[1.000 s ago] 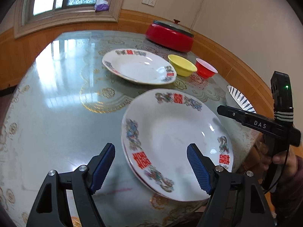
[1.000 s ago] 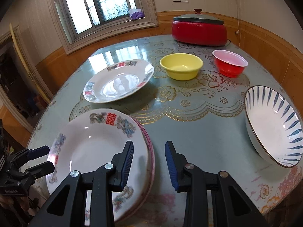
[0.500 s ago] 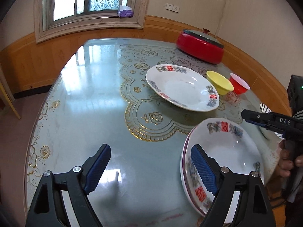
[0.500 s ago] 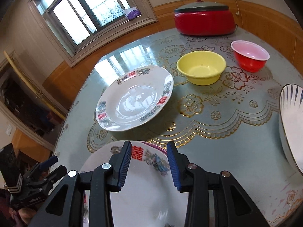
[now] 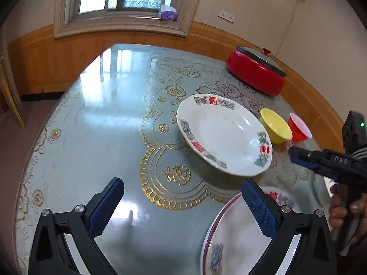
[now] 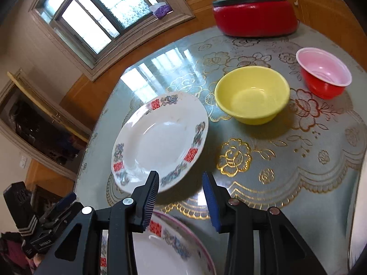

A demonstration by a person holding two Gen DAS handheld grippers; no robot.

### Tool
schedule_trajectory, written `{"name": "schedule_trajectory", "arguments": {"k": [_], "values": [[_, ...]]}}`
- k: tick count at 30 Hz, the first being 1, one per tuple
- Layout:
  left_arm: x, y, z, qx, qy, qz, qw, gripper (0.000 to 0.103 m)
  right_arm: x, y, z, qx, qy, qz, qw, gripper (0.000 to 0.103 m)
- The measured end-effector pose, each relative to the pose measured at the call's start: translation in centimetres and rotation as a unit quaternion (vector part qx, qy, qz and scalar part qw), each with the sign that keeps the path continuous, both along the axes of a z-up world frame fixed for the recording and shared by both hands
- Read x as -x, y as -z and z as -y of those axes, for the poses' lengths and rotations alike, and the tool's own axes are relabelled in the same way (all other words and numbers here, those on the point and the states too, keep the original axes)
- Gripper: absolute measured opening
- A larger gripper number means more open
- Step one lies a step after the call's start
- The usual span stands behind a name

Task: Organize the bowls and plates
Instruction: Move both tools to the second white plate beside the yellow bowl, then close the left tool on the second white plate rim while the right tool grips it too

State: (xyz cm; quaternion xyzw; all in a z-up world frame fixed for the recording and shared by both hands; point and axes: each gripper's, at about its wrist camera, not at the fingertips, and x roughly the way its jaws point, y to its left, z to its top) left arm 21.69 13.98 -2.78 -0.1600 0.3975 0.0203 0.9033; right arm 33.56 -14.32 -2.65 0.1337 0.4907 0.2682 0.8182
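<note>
A white floral plate (image 5: 224, 135) (image 6: 158, 144) lies alone mid-table. A stack of matching plates (image 5: 243, 236) (image 6: 169, 247) sits at the near edge. A yellow bowl (image 6: 252, 94) (image 5: 275, 126) and a red bowl (image 6: 323, 73) (image 5: 299, 127) stand beyond. My left gripper (image 5: 181, 208) is open and empty, above the table left of the stack. My right gripper (image 6: 181, 197) is open and empty, over the stack's far rim, close to the single plate's near rim; it also shows in the left wrist view (image 5: 296, 155).
A red lidded cooker (image 6: 254, 13) (image 5: 257, 75) stands at the table's far side. The rim of a striped bowl (image 6: 357, 206) shows at the right edge. The round glass-topped table (image 5: 96, 119) has a wood-panelled wall and window behind.
Both grippers have moved forward and up from the plate stack toward the single plate. The left one has swung left. The striped bowl has nearly left the right view.
</note>
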Motion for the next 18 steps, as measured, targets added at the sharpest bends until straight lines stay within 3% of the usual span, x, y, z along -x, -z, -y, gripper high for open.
{"name": "schedule_trajectory", "arguments": {"k": [5,10,18], "values": [[-2.0,0.3,-1.2,0.042,-0.015,-0.002,0.9990,0.103,-2.6,1.2,-0.1,-0.012,0.006,-0.020,1.000,0.039],[-4.7,0.6,-2.0,0.059,-0.018,-0.024,0.9978,0.103,-4.8,2.6,-0.3,-0.019,0.014,-0.040,0.999,0.039],[-9.6,1.6,-3.0,0.048,-0.031,-0.045,0.9973,0.097,-6.9,3.9,-1.5,-0.023,0.004,-0.050,0.998,0.039]]}}
